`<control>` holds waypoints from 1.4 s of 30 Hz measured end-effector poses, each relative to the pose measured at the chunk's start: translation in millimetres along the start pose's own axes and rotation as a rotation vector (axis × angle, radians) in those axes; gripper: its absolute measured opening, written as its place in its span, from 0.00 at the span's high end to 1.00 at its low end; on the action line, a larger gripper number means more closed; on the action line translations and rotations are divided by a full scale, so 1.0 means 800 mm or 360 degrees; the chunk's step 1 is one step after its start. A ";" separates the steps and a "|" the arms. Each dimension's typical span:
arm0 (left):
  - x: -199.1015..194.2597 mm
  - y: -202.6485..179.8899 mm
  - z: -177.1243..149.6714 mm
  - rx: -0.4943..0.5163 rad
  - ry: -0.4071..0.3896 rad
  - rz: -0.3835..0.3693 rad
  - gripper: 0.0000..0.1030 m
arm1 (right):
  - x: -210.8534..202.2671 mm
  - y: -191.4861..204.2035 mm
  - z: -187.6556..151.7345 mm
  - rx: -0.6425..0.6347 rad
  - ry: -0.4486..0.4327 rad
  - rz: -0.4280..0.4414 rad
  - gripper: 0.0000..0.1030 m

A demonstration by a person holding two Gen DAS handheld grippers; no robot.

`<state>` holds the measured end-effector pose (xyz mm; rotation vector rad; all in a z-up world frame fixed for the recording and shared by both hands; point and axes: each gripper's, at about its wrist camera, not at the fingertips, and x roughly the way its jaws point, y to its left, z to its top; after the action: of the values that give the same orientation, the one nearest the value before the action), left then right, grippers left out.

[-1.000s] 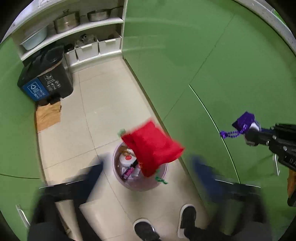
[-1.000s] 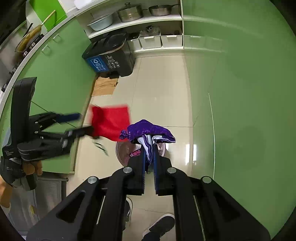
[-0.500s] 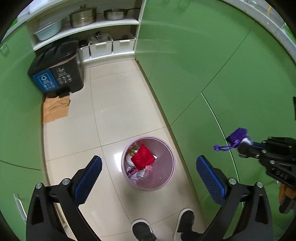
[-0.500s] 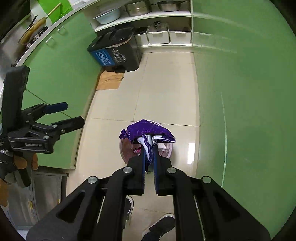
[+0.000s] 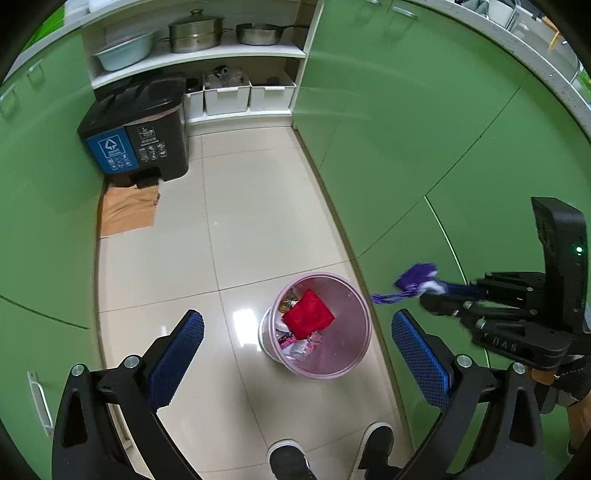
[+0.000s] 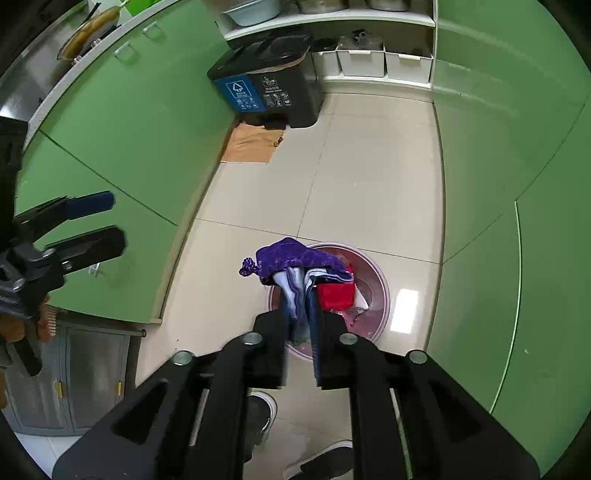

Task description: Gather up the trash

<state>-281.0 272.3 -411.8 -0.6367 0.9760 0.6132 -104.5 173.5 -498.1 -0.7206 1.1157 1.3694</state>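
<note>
Pale glossy floor tiles (image 5: 258, 206) are running down a narrow galley between green cabinet doors (image 5: 388, 122) on both sides. At the far end, white shelves are carrying a steel pot (image 5: 194, 35) and a pan, with white storage bins (image 5: 226, 95) below and a black two-compartment recycling bin (image 5: 138, 127) standing on the far left, a flattened piece of cardboard (image 5: 127, 208) lying just in front of it.

Near the person's shoes (image 5: 290, 461), a pink wastebasket (image 5: 347, 363) is sitting on the tiles, and a red pouch (image 5: 308, 314) is lying inside it on top of other wrappers.

The left gripper (image 5: 297, 363) is hanging above the basket with its blue-padded fingers spread wide and gripping nothing. The right gripper (image 6: 300, 295) is reaching in from the right, fingers pressed together on a purple drawstring pouch (image 6: 291, 258) (a pale lining is showing between the pads), which is hovering over the basket's left rim in the right wrist view.

A second ago the red pouch was tumbling in mid-air above the basket; now it is resting in the trash, and the purple pouch has drifted closer to the basket.
</note>
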 end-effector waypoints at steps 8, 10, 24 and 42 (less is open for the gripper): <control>-0.003 -0.003 0.002 0.0008 -0.0006 -0.0005 0.05 | -0.003 -0.004 -0.011 0.0023 0.0015 -0.0153 0.03; -0.011 -0.010 0.003 0.0018 -0.0010 -0.0010 0.05 | -0.013 -0.005 -0.013 0.0042 0.0008 -0.0160 0.03; -0.201 -0.105 0.055 0.0132 -0.0099 -0.0057 0.05 | -0.279 0.034 0.004 0.0171 -0.0170 -0.0241 0.03; -0.375 -0.345 0.120 0.0504 -0.0243 -0.0271 0.05 | -0.617 -0.057 -0.101 0.0501 -0.0482 -0.0522 0.03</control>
<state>-157.5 104.6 -48.5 -0.3799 0.8431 0.3409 -6.6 -95.4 -85.8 -0.4256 0.8978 0.9583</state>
